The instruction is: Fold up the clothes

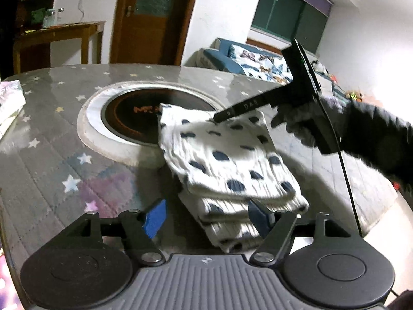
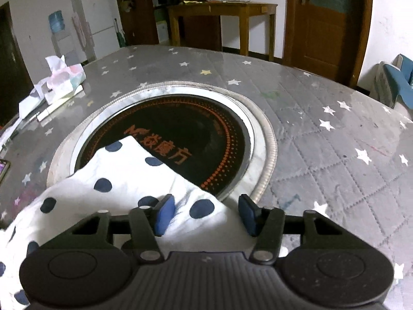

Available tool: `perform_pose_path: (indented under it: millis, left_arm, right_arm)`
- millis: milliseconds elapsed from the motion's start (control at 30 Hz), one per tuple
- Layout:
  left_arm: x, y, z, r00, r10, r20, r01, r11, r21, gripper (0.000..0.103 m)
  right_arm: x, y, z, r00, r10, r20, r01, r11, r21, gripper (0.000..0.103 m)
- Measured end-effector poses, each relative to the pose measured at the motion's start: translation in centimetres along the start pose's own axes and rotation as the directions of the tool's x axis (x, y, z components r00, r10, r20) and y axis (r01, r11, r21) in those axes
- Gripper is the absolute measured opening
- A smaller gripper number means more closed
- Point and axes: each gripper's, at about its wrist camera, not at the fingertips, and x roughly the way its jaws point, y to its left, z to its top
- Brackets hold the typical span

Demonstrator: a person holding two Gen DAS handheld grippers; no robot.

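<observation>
A white cloth with dark blue dots [image 1: 227, 160] lies folded in several layers on the star-patterned table [image 1: 51, 134], its far part over the round black cooktop [image 1: 124, 113]. My left gripper [image 1: 207, 218] is open at the cloth's near edge; the right pad [image 1: 260, 217] is against the folded layers and the left pad stands off them. In the left wrist view my right gripper [image 1: 222, 116], held by a gloved hand [image 1: 304, 126], rests its tip on the cloth's far corner. In the right wrist view the right gripper [image 2: 206, 214] is open above a corner of the cloth [image 2: 124, 180].
A tissue pack [image 2: 65, 77] and pens [image 2: 59, 103] lie at the table's far left, with a phone [image 2: 4, 170] at the left edge. A wooden side table [image 2: 222, 7] and a door [image 2: 327, 20] stand behind. A blue sofa [image 1: 247, 59] sits beyond the table.
</observation>
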Motion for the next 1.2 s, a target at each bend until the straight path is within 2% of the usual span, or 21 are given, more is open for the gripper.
perform_pose_path:
  millis: [167,300,400,567,667,867,1033,1200]
  left_arm:
    - [0.7,0.2,-0.7,0.999,-0.012,-0.040,0.010,1.000,-0.027,0.072]
    - [1.5,0.5,-0.6,0.999,-0.017,-0.049,0.015,0.999,-0.051,0.070]
    - [2.3,0.8,-0.1,0.999,-0.021,-0.046,0.017,0.998,-0.068,0.065]
    - [4.2,0.7,1.3,0.999,-0.017,-0.042,0.014,0.998,-0.064,0.058]
    - [5.6,0.2,2.4,0.999,-0.024,-0.034,0.023,0.998,-0.051,0.050]
    - [9.6,-1.2,5.5,0.998,-0.059,-0.029,0.060,0.998,0.013,0.043]
    - [13.0,-2.4,8.0,0.994,-0.098,-0.042,0.100,0.993,0.066,0.040]
    - [13.0,-2.9,9.4,0.998,-0.063,-0.029,0.066,0.991,0.119,0.040]
  right_arm:
    - [-1.1,0.1,-0.7,1.000,-0.016,-0.012,0.016,1.000,-0.021,0.032]
    - [-2.7,-0.2,-1.9,0.998,-0.061,-0.013,0.061,0.998,-0.016,0.030]
    - [-4.4,-0.7,-3.5,0.991,-0.131,-0.011,0.131,0.991,0.003,0.030]
    - [-7.9,-2.1,-7.1,0.968,-0.249,-0.019,0.249,0.967,0.059,0.031]
    - [-10.0,-2.9,-9.5,0.950,-0.310,-0.029,0.311,0.944,0.108,0.031]
    - [-13.8,-3.4,-14.3,0.903,-0.429,-0.027,0.425,0.881,0.210,0.032]
    - [-16.7,-2.9,-18.2,0.879,-0.478,-0.007,0.448,0.820,0.357,0.032]
    - [-18.9,-2.0,-19.9,0.884,-0.468,0.023,0.421,0.814,0.400,0.036]
